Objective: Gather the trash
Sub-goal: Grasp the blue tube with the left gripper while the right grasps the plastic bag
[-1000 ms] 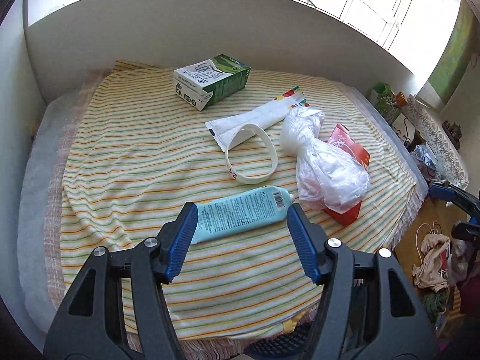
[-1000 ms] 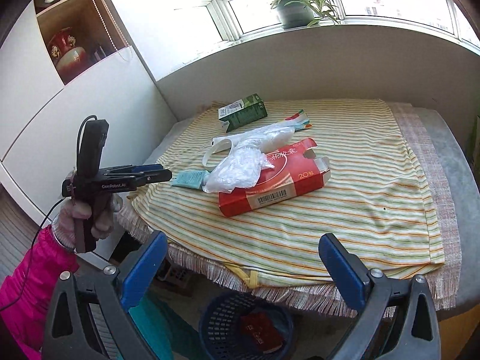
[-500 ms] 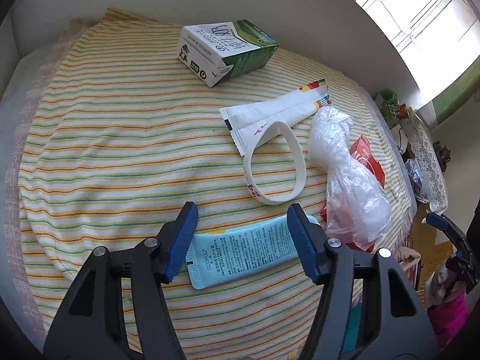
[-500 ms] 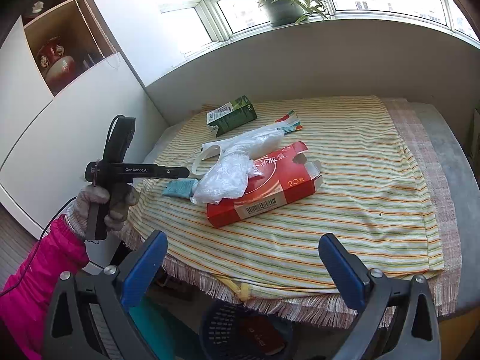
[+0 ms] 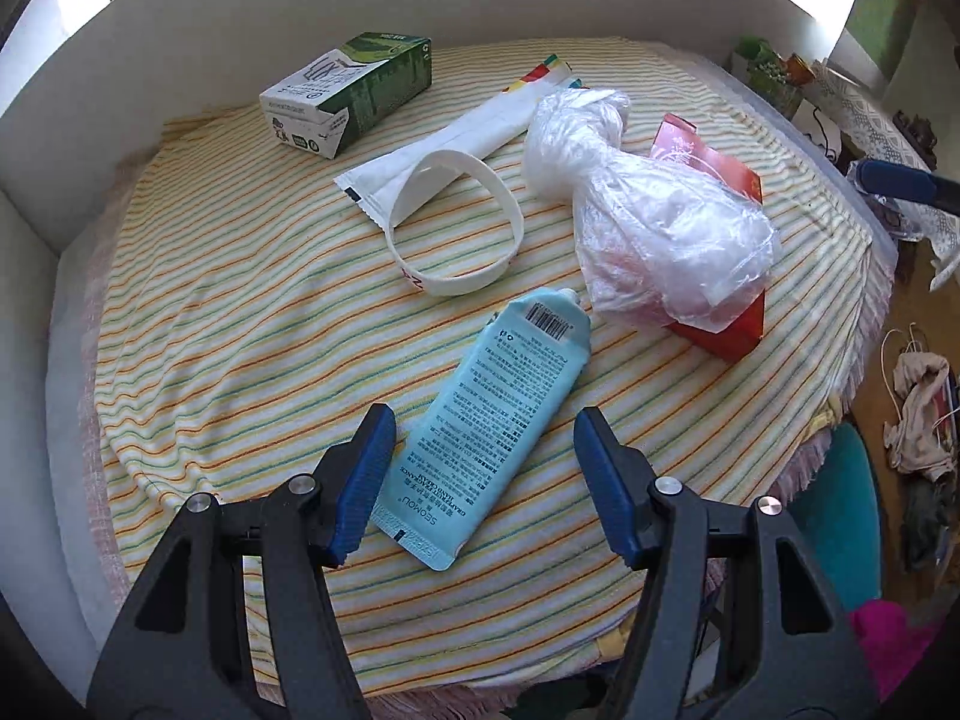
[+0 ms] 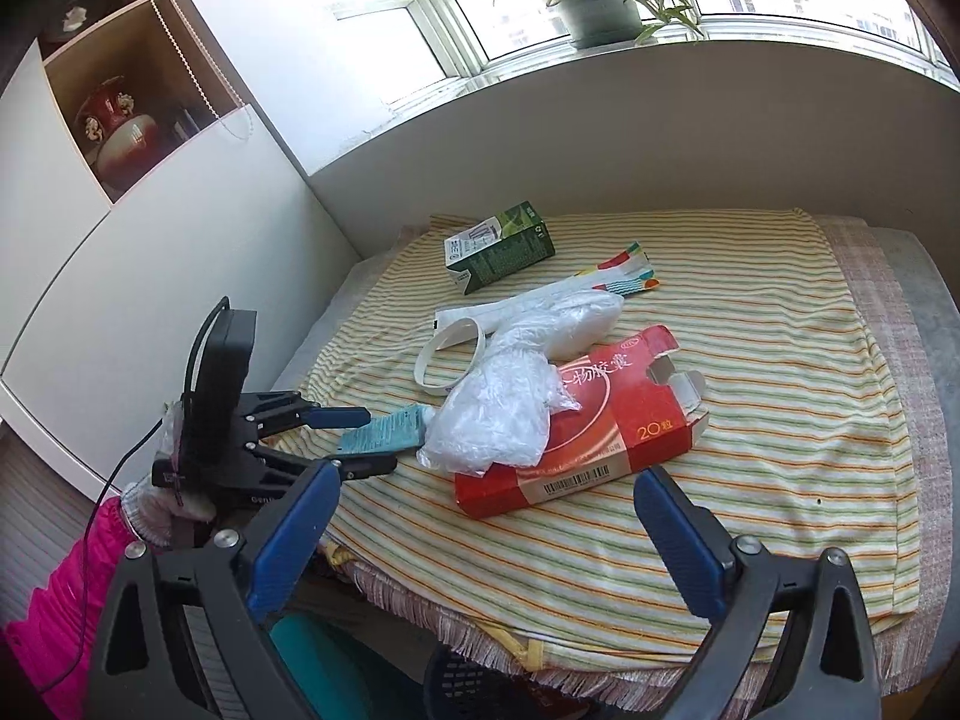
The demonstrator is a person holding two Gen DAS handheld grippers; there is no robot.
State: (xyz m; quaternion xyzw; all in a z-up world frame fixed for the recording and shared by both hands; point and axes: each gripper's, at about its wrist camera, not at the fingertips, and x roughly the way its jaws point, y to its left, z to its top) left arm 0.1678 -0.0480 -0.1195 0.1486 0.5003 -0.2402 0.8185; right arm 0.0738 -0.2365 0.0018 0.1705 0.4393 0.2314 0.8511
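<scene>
Left gripper (image 5: 483,480) spread wide, straddling the crimped tail of the light-blue tube (image 5: 492,426), neither blue pad touching it yet. Tube lying flat on the striped cloth (image 5: 240,312) near the front edge of the worktop, cap end aimed at the white ring band (image 5: 453,222) and the knotted clear plastic bag (image 5: 654,222). For a sound grasp, probably best to sink until both pads flank the flat body, centre it between them, then close across the narrow width without snagging a fold of cloth. Bag slumped over the red carton (image 6: 594,426), so lifting the tube straight up looks wiser than dragging it toward them. Farther back, a white sachet (image 5: 456,138) tucked under the band, and a green-and-white carton (image 5: 348,93) near the wall. Right gripper (image 6: 486,540) likewise spread, hanging off the worktop's edge, holding nothing. Dark mesh basket (image 6: 468,684) below the fringe, a likely drop point.
</scene>
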